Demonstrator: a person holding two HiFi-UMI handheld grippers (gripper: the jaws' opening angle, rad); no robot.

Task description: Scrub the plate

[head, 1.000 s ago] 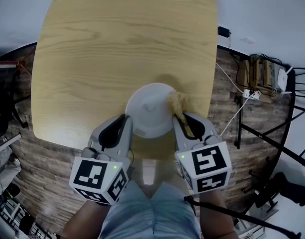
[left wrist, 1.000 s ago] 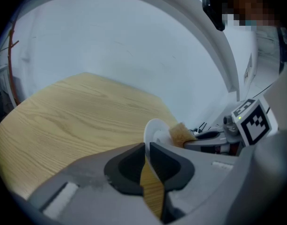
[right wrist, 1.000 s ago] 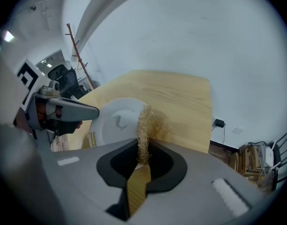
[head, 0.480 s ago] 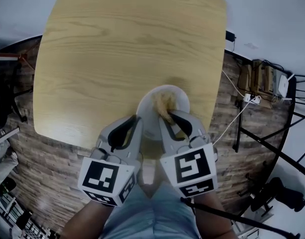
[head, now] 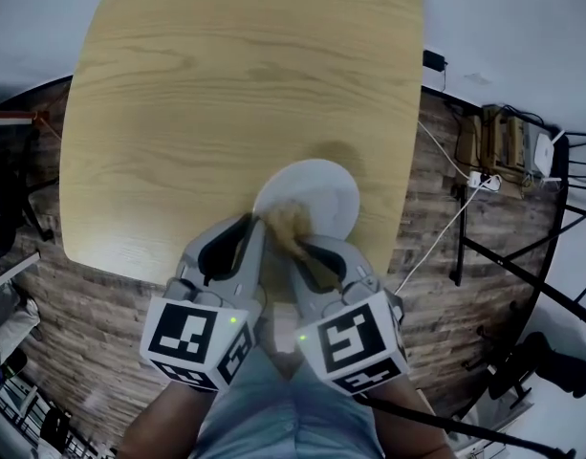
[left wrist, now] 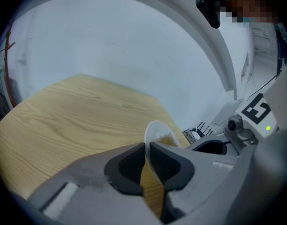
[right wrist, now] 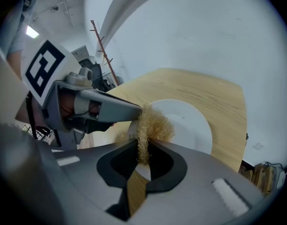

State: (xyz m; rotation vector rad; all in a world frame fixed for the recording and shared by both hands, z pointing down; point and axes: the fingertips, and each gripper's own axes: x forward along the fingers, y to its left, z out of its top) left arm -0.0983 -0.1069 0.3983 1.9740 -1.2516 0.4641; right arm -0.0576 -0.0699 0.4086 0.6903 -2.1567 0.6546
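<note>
- The left gripper [left wrist: 147, 148] was clamped on the near rim of the white plate [head: 321, 191], which stood tilted at the near edge of the table [head: 226, 84].
- The right gripper [right wrist: 144, 149] was closed on a tan scouring pad [right wrist: 151, 124].
- The pad lay against the plate's face, just beside the left gripper's tips.

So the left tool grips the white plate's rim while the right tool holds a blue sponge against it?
Not a blue sponge: the right gripper view shows the right tool holding a tan, wiry scrubber. The left tool does grip the white plate by its rim.
</note>
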